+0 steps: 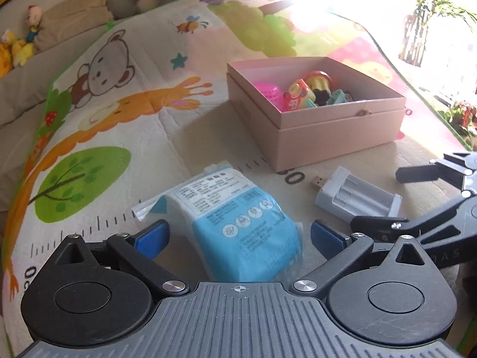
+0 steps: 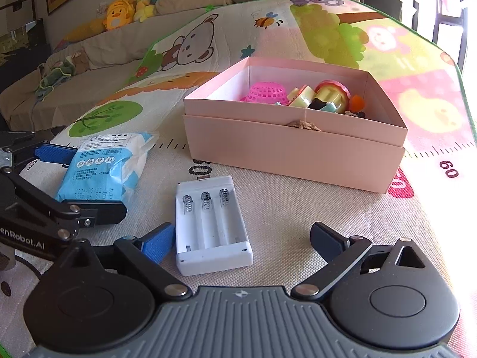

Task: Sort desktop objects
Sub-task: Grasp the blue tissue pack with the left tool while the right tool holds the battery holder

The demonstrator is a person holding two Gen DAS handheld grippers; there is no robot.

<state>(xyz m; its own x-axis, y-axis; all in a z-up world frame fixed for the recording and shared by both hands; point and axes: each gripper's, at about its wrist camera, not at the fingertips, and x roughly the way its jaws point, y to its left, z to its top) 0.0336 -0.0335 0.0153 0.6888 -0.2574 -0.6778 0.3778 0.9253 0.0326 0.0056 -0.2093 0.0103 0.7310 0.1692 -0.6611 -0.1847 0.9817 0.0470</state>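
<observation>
While several toys already lie in the box [image 2: 295, 146], two items remain on the mat [image 2: 298, 208] — pack [image 1: 238, 223] between the open left tool [image 1: 237, 235], charger [image 2: 210, 223] between the open right tool [image 2: 243, 241].

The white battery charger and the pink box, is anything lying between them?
Nothing does. In the right wrist view, only bare printed mat separates the battery charger from the pink box; the tissue pack lies off to the charger's left.
</observation>
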